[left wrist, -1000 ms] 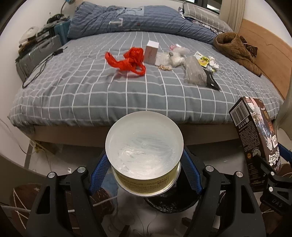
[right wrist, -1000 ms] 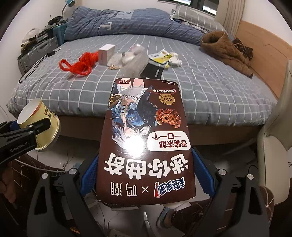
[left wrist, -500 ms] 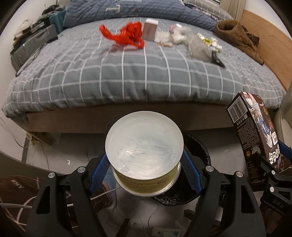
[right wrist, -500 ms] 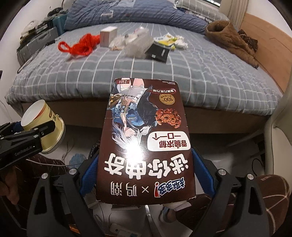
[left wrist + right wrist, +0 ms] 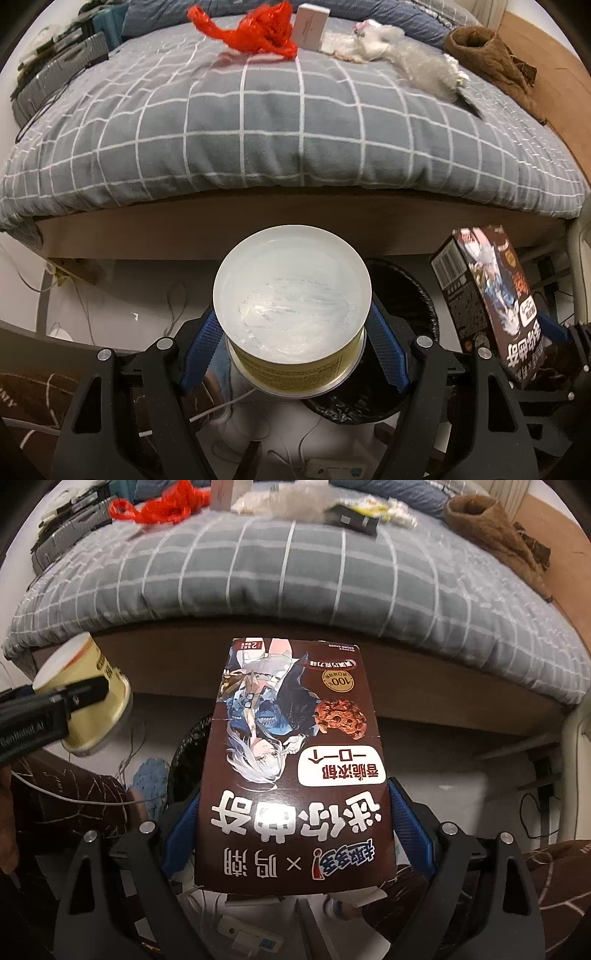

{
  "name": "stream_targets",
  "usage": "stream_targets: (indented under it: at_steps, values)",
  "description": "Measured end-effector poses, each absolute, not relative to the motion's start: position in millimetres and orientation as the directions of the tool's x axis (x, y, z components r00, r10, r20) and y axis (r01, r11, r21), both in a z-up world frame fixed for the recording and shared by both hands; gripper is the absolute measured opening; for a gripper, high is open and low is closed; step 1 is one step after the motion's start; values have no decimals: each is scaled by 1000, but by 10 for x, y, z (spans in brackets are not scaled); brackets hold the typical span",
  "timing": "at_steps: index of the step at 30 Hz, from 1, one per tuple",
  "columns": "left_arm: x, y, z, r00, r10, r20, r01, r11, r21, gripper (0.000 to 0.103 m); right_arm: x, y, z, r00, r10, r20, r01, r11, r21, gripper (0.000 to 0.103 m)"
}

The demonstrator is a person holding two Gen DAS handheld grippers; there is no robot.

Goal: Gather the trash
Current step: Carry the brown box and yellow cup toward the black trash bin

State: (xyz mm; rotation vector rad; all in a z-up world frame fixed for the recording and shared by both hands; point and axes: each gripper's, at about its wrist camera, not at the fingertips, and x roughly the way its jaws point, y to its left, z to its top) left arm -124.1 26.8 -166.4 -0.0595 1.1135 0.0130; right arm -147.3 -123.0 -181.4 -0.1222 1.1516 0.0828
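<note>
Left gripper [image 5: 293,343] clamps the paper cup [image 5: 291,295], right gripper [image 5: 291,834] the cookie box [image 5: 291,760]; released off-centre, either may miss the bin [image 5: 402,295] at lower centre

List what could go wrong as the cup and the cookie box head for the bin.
1. The cup in the left gripper covers only part of the black bin; released here, it may clip the rim.
2. The cookie box in the right gripper is long and may jam across the opening.
</note>
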Motion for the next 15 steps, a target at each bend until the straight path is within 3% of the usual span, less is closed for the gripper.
stream_targets:
  at_steps: [15]
  values:
    - [-1158,572,-2226,339,10,-941,-88,996,-21,73,-1160,-899,-2486,250,35,-968,-204,979,-17,87]
